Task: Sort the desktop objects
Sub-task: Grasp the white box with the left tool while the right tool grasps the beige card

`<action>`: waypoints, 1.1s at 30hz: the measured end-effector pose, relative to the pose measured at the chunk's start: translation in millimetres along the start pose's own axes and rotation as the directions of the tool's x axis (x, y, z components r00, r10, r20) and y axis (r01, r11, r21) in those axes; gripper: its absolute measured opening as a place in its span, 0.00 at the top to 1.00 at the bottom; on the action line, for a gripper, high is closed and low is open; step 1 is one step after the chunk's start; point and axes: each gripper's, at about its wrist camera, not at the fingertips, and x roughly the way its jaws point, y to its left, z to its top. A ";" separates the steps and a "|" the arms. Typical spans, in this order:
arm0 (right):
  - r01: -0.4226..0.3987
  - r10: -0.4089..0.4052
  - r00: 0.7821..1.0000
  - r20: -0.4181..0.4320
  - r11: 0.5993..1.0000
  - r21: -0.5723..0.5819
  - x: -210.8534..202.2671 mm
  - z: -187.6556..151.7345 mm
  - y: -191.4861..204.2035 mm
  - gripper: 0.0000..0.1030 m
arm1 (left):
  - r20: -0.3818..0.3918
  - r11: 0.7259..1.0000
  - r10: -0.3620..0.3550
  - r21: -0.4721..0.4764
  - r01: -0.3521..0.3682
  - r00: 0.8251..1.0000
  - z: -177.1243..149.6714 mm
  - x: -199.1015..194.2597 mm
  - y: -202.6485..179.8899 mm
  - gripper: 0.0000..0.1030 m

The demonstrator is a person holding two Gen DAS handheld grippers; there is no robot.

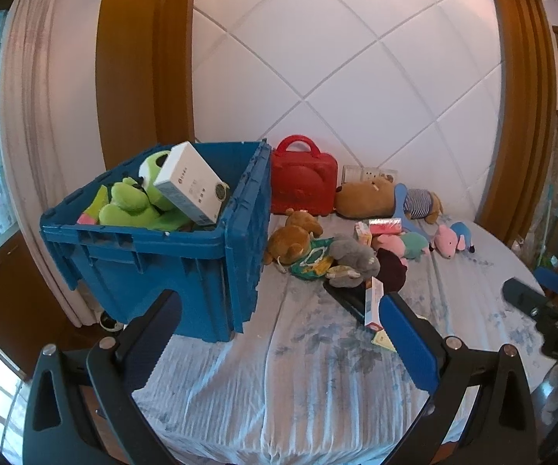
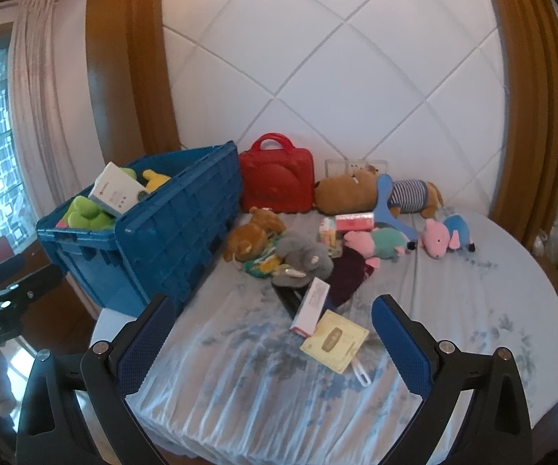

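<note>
A blue crate [image 1: 170,255] [image 2: 151,240] stands at the table's left, holding a green plush frog [image 1: 131,201] [image 2: 85,213] and a white box [image 1: 189,182] [image 2: 114,193]. Right of it lies a heap: a brown bear [image 1: 294,240] [image 2: 251,232], a grey plush [image 1: 356,259] [image 2: 306,257], pink pig toys [image 2: 437,238], a long pink-white carton [image 2: 313,304] and a yellow card [image 2: 335,339]. My left gripper [image 1: 279,321] hangs open over bare cloth in front of the crate. My right gripper [image 2: 275,327] is open too, low over the cloth, with the carton and card lying between its fingers' lines.
A red case [image 1: 304,182] [image 2: 277,182] and a large brown plush dog [image 2: 356,190] lean against the white padded wall. The round table's cloth [image 1: 279,387] falls off at the near edge. The other gripper shows at the right edge [image 1: 550,310] and the left edge [image 2: 4,298].
</note>
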 end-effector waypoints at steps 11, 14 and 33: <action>0.009 -0.004 0.999 -0.046 0.994 0.112 48.2 -9.4 -76.6 0.00 | -0.149 0.998 -0.052 0.029 0.057 0.987 -8.4 89.8 -60.2 0.00; 0.028 -0.011 0.993 -0.119 0.989 0.144 77.3 -23.5 -107.4 0.00 | -0.228 0.997 -0.047 0.048 0.059 0.973 -19.8 130.7 -82.2 0.00; 0.096 0.057 0.880 -0.472 0.951 0.293 260.1 -113.4 -178.7 0.45 | -0.495 0.973 -0.147 0.085 0.216 0.857 -77.1 335.1 -153.4 0.09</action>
